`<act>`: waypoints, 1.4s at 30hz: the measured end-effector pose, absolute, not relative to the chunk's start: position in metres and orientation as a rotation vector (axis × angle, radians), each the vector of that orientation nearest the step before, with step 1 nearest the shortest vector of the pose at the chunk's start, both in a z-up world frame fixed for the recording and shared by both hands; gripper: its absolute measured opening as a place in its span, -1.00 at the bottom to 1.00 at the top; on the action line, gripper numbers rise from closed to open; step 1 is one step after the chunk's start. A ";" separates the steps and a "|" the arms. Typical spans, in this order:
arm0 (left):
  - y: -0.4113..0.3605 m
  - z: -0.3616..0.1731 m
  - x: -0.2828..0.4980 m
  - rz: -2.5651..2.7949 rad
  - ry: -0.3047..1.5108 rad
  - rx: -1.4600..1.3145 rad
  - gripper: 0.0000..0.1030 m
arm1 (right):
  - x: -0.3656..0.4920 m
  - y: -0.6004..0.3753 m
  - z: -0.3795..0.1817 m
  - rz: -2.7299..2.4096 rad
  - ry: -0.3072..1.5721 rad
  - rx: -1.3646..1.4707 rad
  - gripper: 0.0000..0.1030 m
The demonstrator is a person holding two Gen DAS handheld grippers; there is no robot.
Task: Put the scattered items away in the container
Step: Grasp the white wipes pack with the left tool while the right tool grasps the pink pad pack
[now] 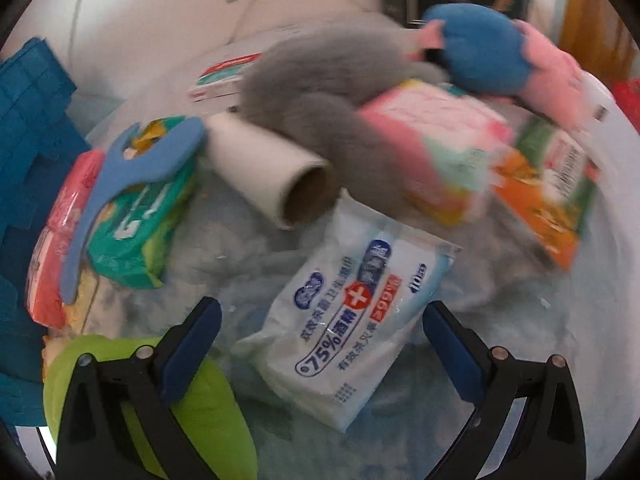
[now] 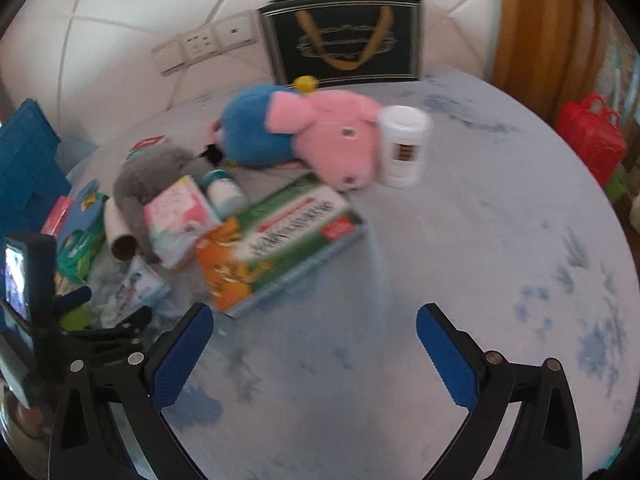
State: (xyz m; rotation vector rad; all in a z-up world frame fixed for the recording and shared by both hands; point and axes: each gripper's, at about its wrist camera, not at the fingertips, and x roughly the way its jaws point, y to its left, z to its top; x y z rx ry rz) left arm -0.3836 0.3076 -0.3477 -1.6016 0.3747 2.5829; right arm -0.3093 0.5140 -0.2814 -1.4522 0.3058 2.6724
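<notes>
My left gripper (image 1: 322, 330) is open and empty, its fingers on either side of a white wet-wipes pack (image 1: 340, 320) on the table. Around it lie a cardboard roll (image 1: 272, 172), a grey plush (image 1: 316, 108), a pink tissue pack (image 1: 432, 148), a green-orange box (image 1: 548, 188), a green pack (image 1: 136, 224) with a blue clip (image 1: 132, 168), and a blue-pink plush (image 1: 496, 60). My right gripper (image 2: 314, 340) is open and empty over bare tablecloth, near the green-orange box (image 2: 280, 236). The plush (image 2: 304, 132) and a white bottle (image 2: 404, 144) lie beyond. A blue crate (image 2: 28, 160) is at left.
A lime-green object (image 1: 208, 408) lies under my left gripper's left finger. A dark gift bag (image 2: 344, 40) stands against the back wall. A red basket (image 2: 592, 140) sits beyond the round table's right edge. The left gripper's body (image 2: 24, 280) shows at the left.
</notes>
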 end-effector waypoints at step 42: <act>0.276 -0.306 -0.397 2.602 0.037 -1.585 -0.07 | -0.393 0.419 -0.278 2.864 -0.083 -1.520 0.38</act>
